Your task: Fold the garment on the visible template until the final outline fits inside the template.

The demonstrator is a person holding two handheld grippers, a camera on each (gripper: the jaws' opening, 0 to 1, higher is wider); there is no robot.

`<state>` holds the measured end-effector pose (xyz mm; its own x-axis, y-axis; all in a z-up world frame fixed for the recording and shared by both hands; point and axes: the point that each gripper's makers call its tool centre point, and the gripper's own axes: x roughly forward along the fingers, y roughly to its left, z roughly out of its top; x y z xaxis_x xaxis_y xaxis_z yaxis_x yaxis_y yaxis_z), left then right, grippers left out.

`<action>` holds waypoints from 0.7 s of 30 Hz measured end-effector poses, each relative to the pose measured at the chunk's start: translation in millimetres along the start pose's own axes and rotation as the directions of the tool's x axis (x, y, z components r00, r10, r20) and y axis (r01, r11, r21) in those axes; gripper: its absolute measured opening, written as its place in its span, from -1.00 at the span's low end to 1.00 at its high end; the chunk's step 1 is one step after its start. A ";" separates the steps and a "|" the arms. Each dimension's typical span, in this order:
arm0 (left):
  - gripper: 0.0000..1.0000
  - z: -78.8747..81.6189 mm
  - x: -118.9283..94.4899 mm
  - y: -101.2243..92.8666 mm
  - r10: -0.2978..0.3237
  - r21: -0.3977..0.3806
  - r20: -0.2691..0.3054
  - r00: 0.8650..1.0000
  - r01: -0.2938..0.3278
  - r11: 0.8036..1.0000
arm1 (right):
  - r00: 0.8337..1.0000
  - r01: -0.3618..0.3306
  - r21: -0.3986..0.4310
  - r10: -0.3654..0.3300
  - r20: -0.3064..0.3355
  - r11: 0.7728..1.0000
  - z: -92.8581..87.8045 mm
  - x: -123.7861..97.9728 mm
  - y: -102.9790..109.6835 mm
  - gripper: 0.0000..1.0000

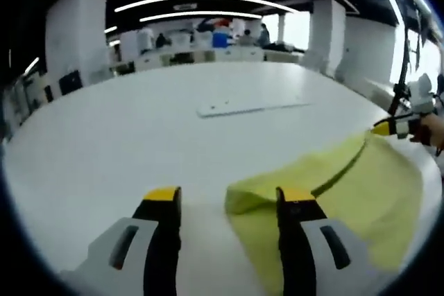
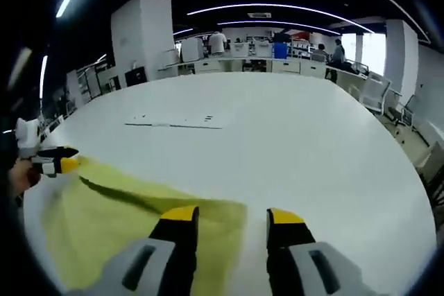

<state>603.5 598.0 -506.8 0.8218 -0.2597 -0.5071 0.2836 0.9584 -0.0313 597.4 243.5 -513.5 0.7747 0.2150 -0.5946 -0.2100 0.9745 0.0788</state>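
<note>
A yellow garment [image 1: 361, 192] lies on the white table [image 1: 139, 136], with a raised fold line across it. My left gripper [image 1: 230, 197] is open; a rounded corner of the cloth pokes between its jaws and runs under the right one. My right gripper [image 1: 392, 128] sits at the cloth's far corner. In the right gripper view the garment [image 2: 104, 220] spreads to the lower left, its edge reaching in between the open right gripper [image 2: 232, 216]. The left gripper [image 2: 61, 163] sits at the opposite corner, held by a hand. A flat white template [image 1: 250, 107] [image 2: 173, 124] lies further off on the table, apart from the cloth.
The round white table [image 2: 312, 143] is wide and bare past the cloth. Behind it stand white pillars [image 2: 142, 32], desks with people [image 2: 277, 50], and chairs [image 2: 374, 91] by the table's right edge.
</note>
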 end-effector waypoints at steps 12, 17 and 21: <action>0.14 1.9 -19.8 3.7 0.022 -0.039 -0.019 1.000 -0.023 0.999 | 0.999 0.004 0.011 -0.004 -0.037 1.000 -5.4 -11.6 3.3 -0.11; 0.13 -11.5 -11.1 3.3 0.020 0.029 -0.056 0.998 -0.019 0.999 | 0.998 0.015 0.022 -0.014 -0.058 1.000 -12.4 -2.0 1.5 -0.10; 0.13 -16.0 5.0 3.9 0.021 0.049 -0.079 0.997 -0.018 0.999 | 0.998 0.025 0.019 -0.024 -0.050 0.999 -11.1 8.2 0.7 -0.09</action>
<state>600.8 602.4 -523.2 0.7862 -0.2290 -0.5740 0.2932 0.9558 0.0203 597.0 245.3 -527.2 0.7488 0.1878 -0.6356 -0.1787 0.9807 0.0792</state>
